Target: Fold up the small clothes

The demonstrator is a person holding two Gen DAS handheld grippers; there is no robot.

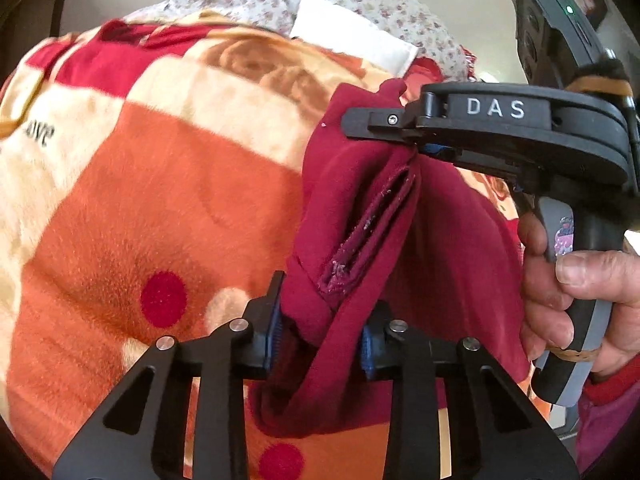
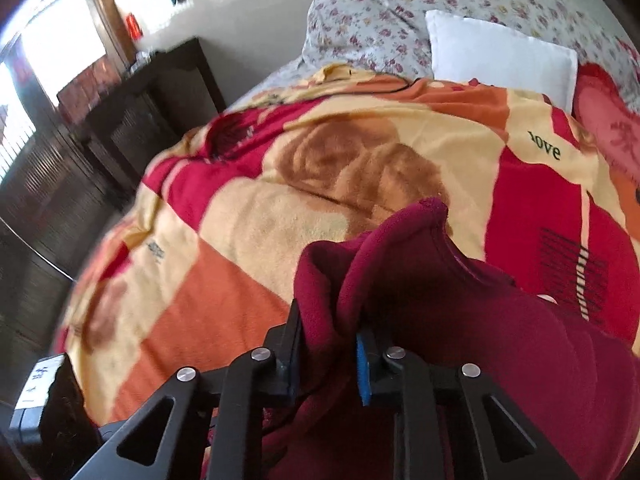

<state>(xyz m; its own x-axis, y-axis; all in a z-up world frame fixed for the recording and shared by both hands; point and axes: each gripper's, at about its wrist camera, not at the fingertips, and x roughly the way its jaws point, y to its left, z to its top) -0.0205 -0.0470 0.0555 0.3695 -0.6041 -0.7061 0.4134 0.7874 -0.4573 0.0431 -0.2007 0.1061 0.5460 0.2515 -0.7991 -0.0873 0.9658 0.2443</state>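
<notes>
Left gripper, right gripper: bunched maroon garment, edges hidden.

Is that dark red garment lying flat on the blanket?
No, the garment hangs bunched above the blanket, pinched by both grippers.

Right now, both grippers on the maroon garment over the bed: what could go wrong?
1. The left gripper pinches a bunched fold of the maroon garment, not a flat edge, so layers may slip out unevenly.
2. The right gripper also holds gathered cloth, with the rest drooping; the fold may come out crooked.
3. The blanket under it is plush and uneven, so the garment may drag or wrinkle when laid down.
</notes>
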